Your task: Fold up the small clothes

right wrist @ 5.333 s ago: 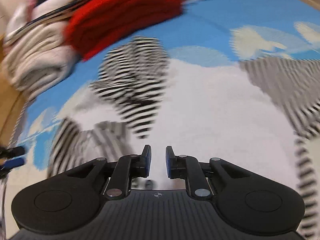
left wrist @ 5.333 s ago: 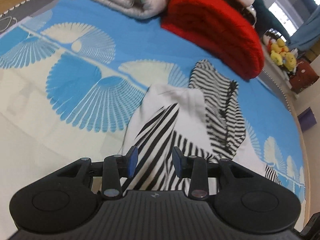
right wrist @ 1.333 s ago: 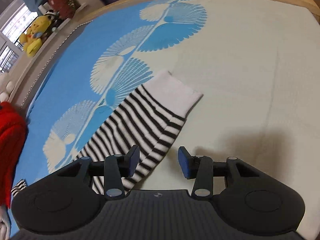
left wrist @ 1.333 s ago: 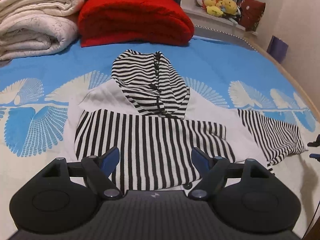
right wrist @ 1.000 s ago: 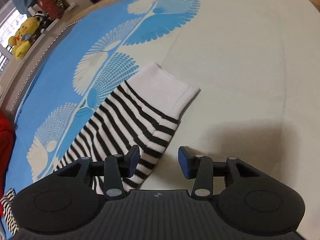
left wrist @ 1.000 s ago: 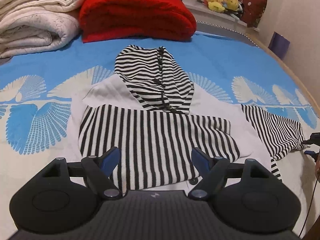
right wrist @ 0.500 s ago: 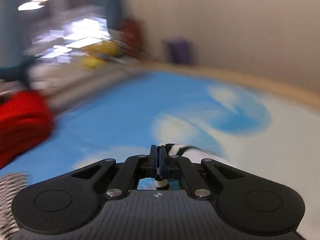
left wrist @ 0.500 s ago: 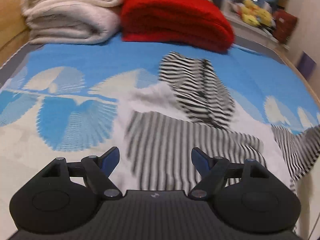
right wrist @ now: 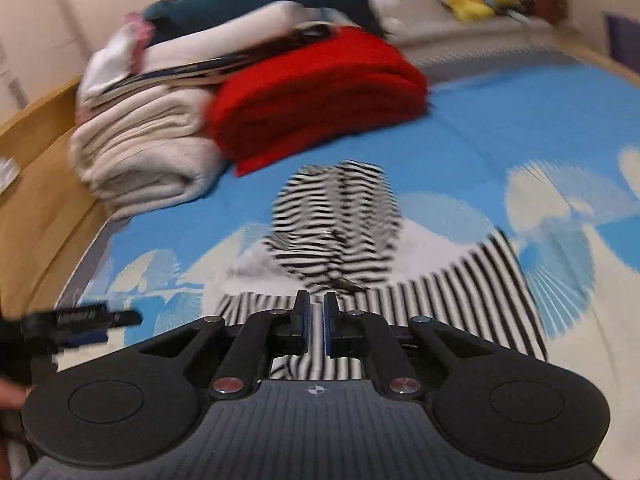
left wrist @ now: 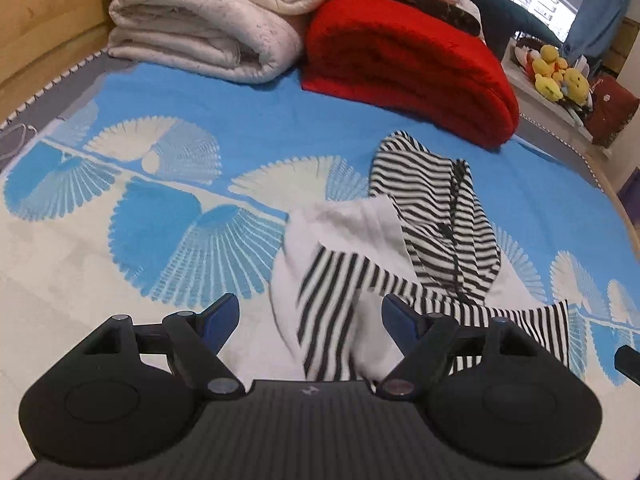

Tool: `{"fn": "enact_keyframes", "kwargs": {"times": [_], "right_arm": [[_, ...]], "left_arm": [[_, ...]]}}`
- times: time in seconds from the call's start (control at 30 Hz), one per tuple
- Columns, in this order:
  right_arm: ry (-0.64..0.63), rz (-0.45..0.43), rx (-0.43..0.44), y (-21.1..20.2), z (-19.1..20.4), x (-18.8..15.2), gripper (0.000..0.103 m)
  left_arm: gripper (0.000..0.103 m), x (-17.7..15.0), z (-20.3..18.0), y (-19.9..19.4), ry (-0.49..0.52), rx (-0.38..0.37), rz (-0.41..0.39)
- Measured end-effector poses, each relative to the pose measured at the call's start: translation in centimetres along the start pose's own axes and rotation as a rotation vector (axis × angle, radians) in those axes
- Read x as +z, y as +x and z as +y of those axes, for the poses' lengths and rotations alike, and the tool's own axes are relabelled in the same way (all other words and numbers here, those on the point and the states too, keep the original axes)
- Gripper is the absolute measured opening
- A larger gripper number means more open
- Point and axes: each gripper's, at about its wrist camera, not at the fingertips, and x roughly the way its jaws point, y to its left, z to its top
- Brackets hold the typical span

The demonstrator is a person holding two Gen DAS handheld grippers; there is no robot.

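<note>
On the blue patterned bed [left wrist: 280,128], the striped hoodie [left wrist: 440,216] lies mid-cover, its hood towards the far red blanket [left wrist: 400,60] and the folded white blankets [left wrist: 200,20] left of it, one striped sleeve [left wrist: 520,320] drawn across the body from the right. My left hand-held gripper [left wrist: 310,312] hangs spread wide over the garment's near edge, gripping nothing. My right hand-held gripper [right wrist: 316,312] has just been easing apart to a narrow slit (striped cloth shows in the gap, though through the blur I cannot tell if the pads are pressing it).
</note>
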Motion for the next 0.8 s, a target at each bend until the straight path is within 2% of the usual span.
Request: {"fn": "enact_keyframes", "kwargs": {"times": [0.1,0.13,0.17,0.23,0.3,0.47,0.53,0.6,0.8], "right_arm": [[0.065,-0.029,-0.038,0.0,-2.4,-0.2,0.016],[0.081,-0.033,-0.060,0.2,-3.1,-0.5,0.016],[0.104,-0.024,-0.090,0.7,-3.5,-0.5,0.017],[0.176,0.018,-0.111,1.6,-4.7,-1.2,0.020],[0.196,0.043,-0.093,2.0,-4.9,-1.2,0.020],[0.124,0.061,-0.085,2.4,-5.1,-0.7,0.020],[0.145,0.079,-0.098,2.5,-5.7,-0.6,0.020],[0.183,0.102,-0.103,2.7,-6.5,-0.4,0.020],[0.230,0.175,-0.105,3.3,-6.9,-1.2,0.020]], "left_arm": [[0.069,-0.7,-0.8,1.1,0.004,-0.031,0.031],[0.061,-1.0,-1.0,1.6,-0.002,-0.045,0.047],[0.052,-1.2,-1.1,2.1,-0.012,-0.062,0.065],[0.042,-1.6,-1.5,3.3,-0.028,-0.092,0.100],[0.040,-1.9,-1.9,4.5,-0.042,-0.113,0.129],[0.038,-2.9,-1.7,7.6,-0.103,-0.123,0.203],[0.037,-3.5,-1.5,8.9,-0.119,-0.116,0.231],[0.032,-3.9,-1.3,10.0,-0.131,-0.108,0.256],[0.032,-4.5,-1.4,11.6,-0.154,-0.112,0.278]]}}
